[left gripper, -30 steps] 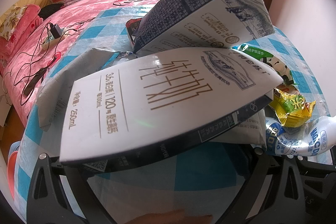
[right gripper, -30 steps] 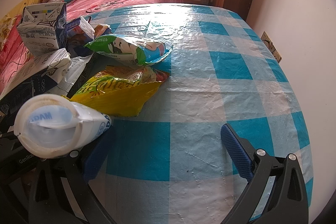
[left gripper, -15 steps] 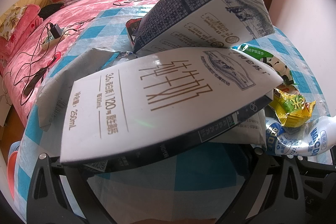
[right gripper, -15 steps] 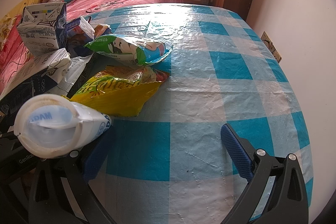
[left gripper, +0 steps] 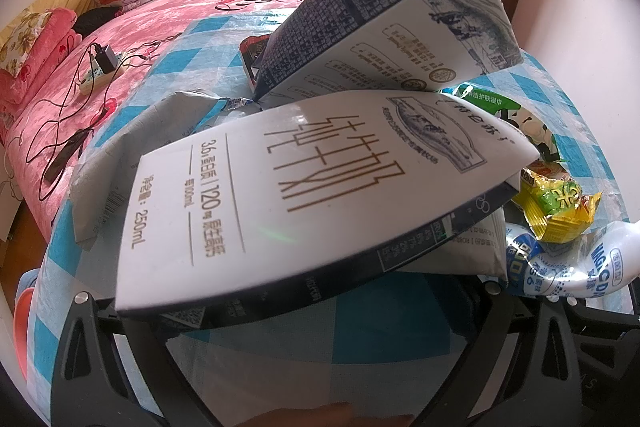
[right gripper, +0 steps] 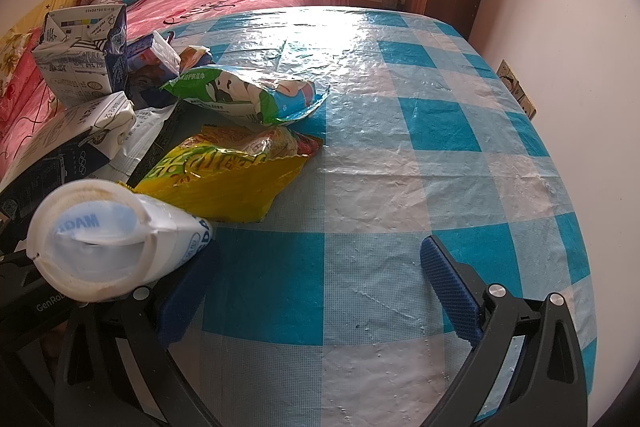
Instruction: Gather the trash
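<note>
The left hand-held gripper (left gripper: 292,303) sits under a flattened milk carton (left gripper: 304,195); whether it grips cannot be told. The right hand-held gripper (right gripper: 320,283) stands apart, empty, near a yellow snack bag (right gripper: 224,179) at the counter's (right gripper: 440,115) left, ready for pickup.

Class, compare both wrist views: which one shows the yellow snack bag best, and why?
The right wrist view. There the yellow snack bag lies almost fully visible on the checked tablecloth. In the left wrist view only a crumpled part shows at the right edge, behind the milk carton.
</note>
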